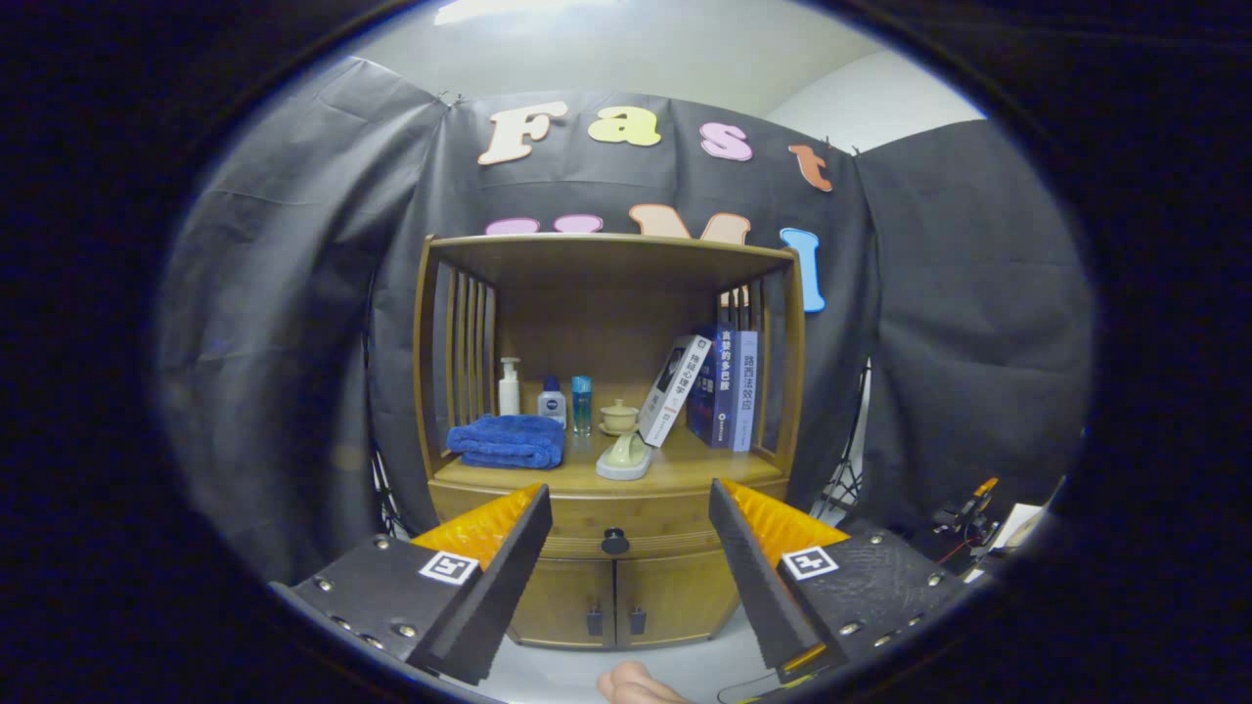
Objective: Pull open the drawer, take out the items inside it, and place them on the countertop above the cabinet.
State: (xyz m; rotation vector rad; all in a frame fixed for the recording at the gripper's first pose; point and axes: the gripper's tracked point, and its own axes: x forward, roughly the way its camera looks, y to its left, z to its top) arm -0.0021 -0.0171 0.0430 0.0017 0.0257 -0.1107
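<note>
Gripper [626,518] spread wide, holding nothing | drawer [614,528] shut, its knob [614,540] between the fingers, beyond them | towel [508,440] on countertop [685,467]

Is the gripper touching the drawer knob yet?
Apart. In the gripper view the open gripper frames the drawer knob, which sits well beyond its fingers with bare cabinet front visible on both sides.

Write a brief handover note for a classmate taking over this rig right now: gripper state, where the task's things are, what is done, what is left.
Gripper: jaws wide open, holding nothing, apart from the cabinet.
Drawer: shut; its knob sits ahead, between the jaws.
Countertop: already holds a blue towel, bottles, a cup and books.
Done: nothing yet.
Left: pull the drawer open, lift out its contents (hidden for now), set them on the countertop.
</note>
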